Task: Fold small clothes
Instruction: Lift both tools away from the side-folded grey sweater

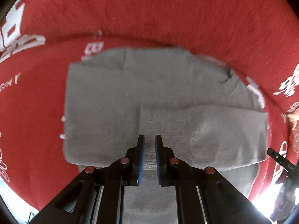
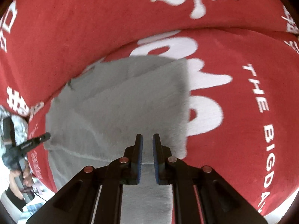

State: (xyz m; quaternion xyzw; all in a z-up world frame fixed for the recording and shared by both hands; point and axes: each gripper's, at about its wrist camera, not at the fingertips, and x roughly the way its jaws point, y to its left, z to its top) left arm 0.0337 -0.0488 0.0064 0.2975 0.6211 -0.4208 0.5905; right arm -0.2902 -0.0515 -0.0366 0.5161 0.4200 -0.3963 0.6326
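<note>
A small grey knit garment (image 1: 130, 97) lies on a red cloth with white print (image 1: 149, 15). A folded layer covers its near right part. My left gripper (image 1: 150, 140) hovers over the garment's near edge with its jaws a narrow gap apart and nothing between them. The garment also shows in the right wrist view (image 2: 119, 100), with its right edge standing straight. My right gripper (image 2: 147, 139) is over the garment's near right part, its jaws a narrow gap apart and empty. The other gripper's tip (image 2: 37, 140) shows at the left.
The red printed cloth (image 2: 243, 74) has a raised fold running across behind the garment. The right gripper's tip (image 1: 278, 157) shows at the right edge of the left wrist view. A person's hand and patterned sleeve (image 2: 16, 130) are at the left.
</note>
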